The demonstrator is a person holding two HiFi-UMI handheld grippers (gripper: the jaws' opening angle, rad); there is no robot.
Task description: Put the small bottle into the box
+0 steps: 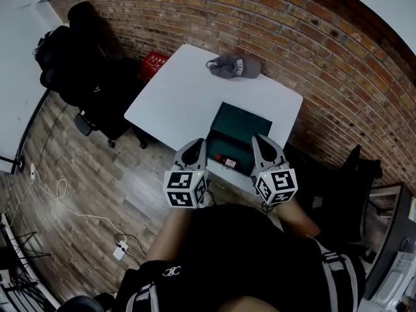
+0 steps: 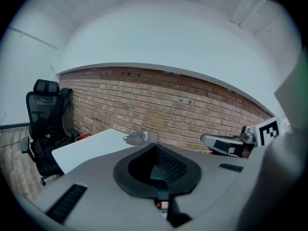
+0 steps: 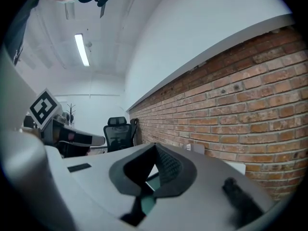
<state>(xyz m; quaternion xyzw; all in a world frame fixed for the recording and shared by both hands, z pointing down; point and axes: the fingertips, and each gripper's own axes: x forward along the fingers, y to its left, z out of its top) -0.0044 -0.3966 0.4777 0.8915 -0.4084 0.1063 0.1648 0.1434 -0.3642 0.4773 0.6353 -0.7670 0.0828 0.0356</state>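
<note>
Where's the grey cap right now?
In the head view the grey cap lies on the white table's far end by the brick wall, beyond the green box and apart from it.

The dark green box (image 1: 239, 127) stands open at frame centre, on the white worktop's (image 1: 182, 90) near edge. The small bottle (image 1: 229, 162), red-labelled, lies inside, lower left.

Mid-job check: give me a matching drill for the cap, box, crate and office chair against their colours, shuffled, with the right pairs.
Things:
1. cap
2. box
3. crate
4. office chair

Colours:
A. red
B. black
C. grey
D. dark green

Pairs: 1-C; 2-D; 3-A; 4-B
</note>
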